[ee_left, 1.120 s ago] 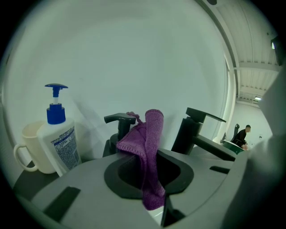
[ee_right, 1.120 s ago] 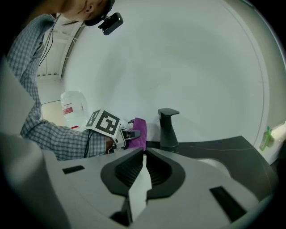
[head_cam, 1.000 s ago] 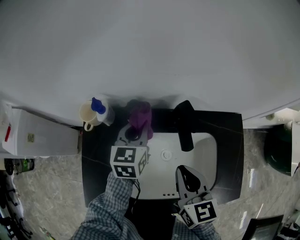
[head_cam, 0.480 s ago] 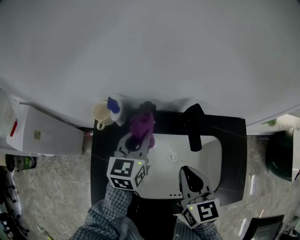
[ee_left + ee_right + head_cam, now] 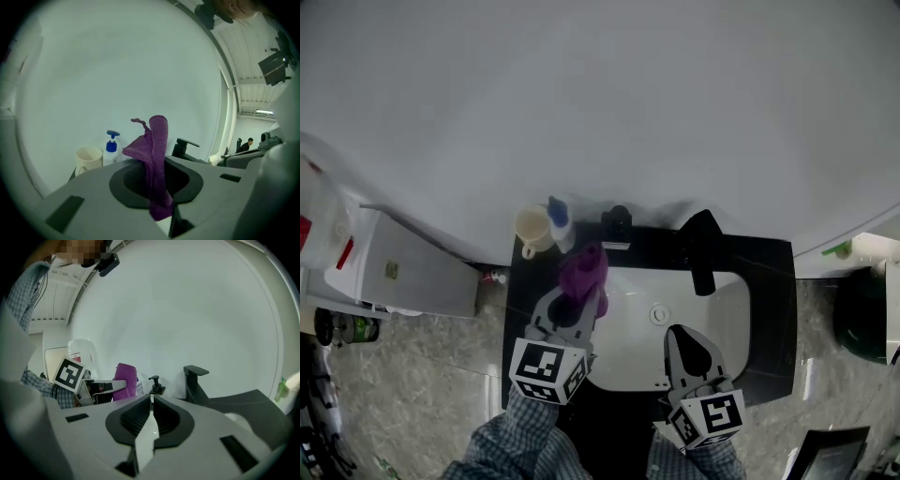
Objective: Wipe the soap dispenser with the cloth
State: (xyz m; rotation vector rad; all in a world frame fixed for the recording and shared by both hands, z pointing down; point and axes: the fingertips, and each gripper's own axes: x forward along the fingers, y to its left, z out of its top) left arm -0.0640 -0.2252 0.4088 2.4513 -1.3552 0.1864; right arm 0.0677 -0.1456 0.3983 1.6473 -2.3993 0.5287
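Left gripper (image 5: 577, 298) was clenched on the purple cloth (image 5: 583, 272), held over the left side of the white sink (image 5: 724, 302). The black soap dispenser (image 5: 617, 225) stood at the far edge of the dark worktop (image 5: 769, 281), near the cloth and just to its right. The right gripper (image 5: 684, 342) was closed on nothing, over the sink's near side.

Your three views
Your head view looks steeply down on the sink (image 5: 727, 323); both gripper views sit low, facing the wall (image 5: 600, 103), sharing the faucet (image 5: 702, 253) and cloth (image 5: 583, 272).
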